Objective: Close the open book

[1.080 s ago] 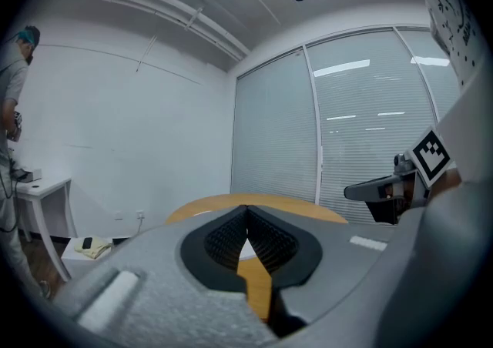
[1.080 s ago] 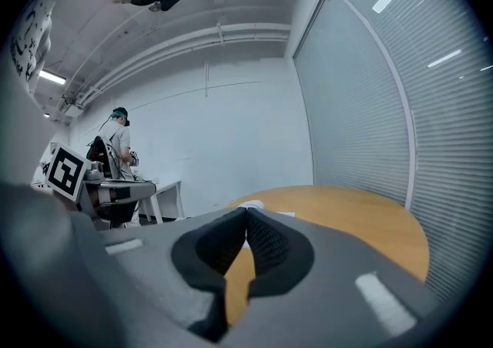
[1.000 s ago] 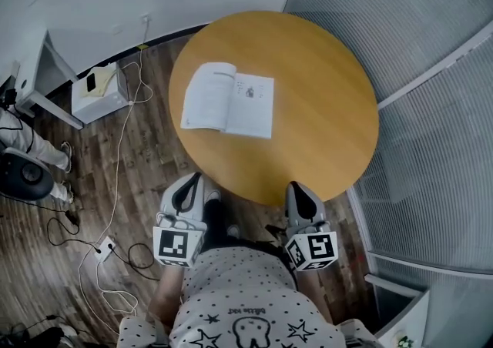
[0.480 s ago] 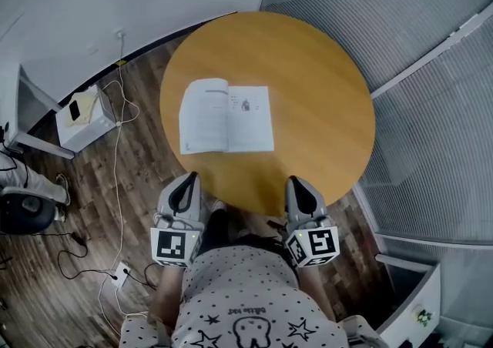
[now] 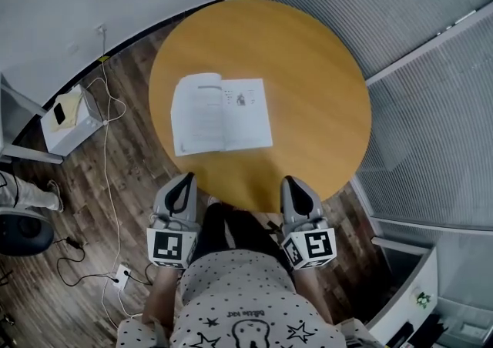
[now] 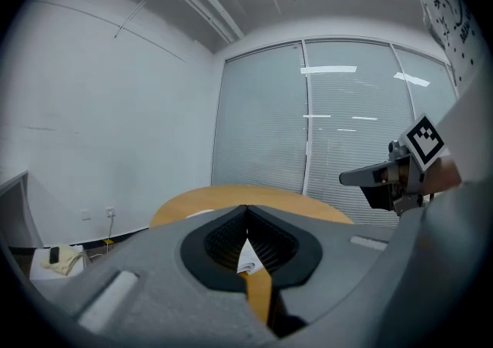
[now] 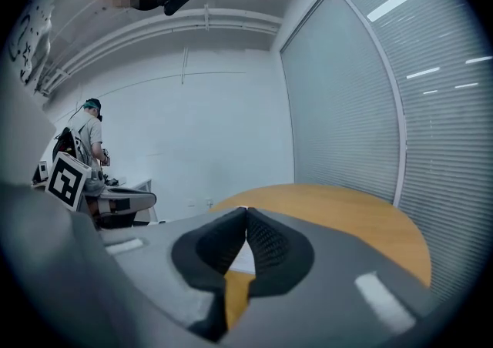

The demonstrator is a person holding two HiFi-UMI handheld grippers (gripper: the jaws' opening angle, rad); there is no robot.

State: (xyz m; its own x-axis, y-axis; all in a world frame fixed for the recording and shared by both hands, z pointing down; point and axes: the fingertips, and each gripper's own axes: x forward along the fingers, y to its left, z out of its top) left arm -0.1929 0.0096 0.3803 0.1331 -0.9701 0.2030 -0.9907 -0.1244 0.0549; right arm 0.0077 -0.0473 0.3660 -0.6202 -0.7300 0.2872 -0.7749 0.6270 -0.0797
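An open white book [image 5: 220, 115] lies flat on the round wooden table [image 5: 308, 69], on its left half, pages up. My left gripper [image 5: 184, 179] hovers just off the table's near edge, below the book's left page, shut with nothing in it. My right gripper [image 5: 291, 182] hangs at the near edge to the right, also shut and empty. In the left gripper view the jaws [image 6: 246, 209] meet tip to tip, and a sliver of the book [image 6: 246, 261] shows through the gap. The right gripper view shows its tips [image 7: 246, 210] touching, with the book [image 7: 243, 258] behind them.
White cables [image 5: 108, 154] trail over the dark wood floor on the left, beside a small white box [image 5: 68, 117] and a power strip [image 5: 123, 275]. Glass walls with blinds [image 5: 431, 108] curve round the right side. A person [image 7: 86, 138] stands at a desk far off.
The table and book have slid left and slightly down in the head view and turned a little, while both shut grippers stay by the near edge, drawing nearer the book.
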